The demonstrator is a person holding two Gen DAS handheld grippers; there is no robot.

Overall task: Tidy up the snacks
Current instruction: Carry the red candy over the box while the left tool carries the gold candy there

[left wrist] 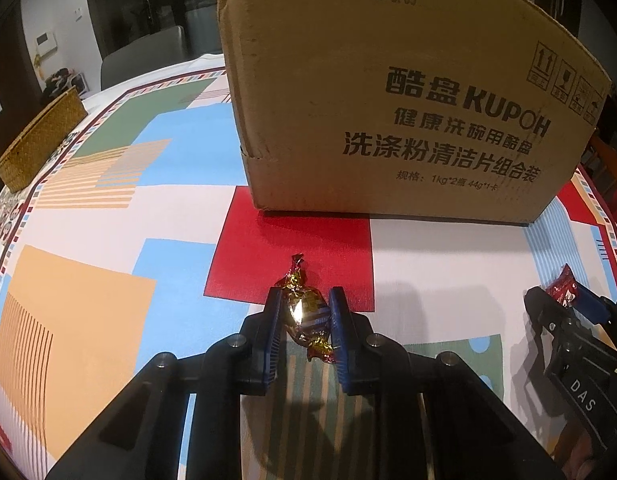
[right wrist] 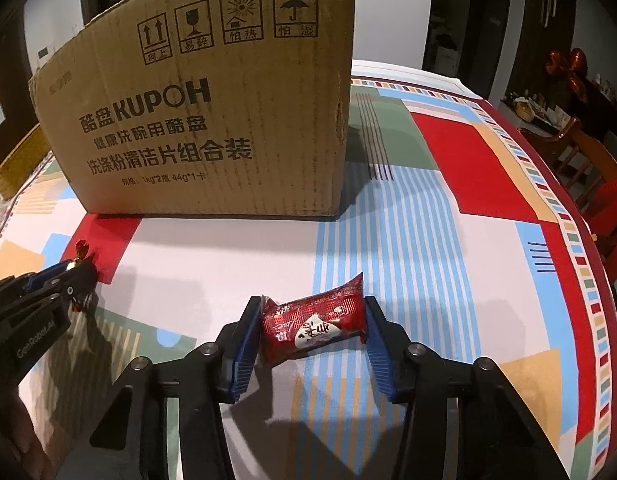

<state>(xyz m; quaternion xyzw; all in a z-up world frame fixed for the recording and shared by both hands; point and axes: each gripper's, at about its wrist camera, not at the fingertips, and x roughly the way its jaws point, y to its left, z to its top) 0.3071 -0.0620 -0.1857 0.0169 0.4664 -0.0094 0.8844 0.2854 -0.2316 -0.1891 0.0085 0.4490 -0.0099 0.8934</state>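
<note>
left gripper (left wrist: 304,320): clamped on gold-foil candy (left wrist: 304,312), in front of cardboard box (left wrist: 388,100)
right gripper (right wrist: 312,326): pressed onto red snack packet (right wrist: 312,324), near box front
worktop (left wrist: 108,220): patterned cloth

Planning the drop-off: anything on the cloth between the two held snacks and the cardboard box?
Nothing visible. The gold candy in the left gripper and the red snack pack in the right gripper both face bare tablecloth up to the cardboard box. Its tall near wall must be cleared; the opening isn't in view.
</note>
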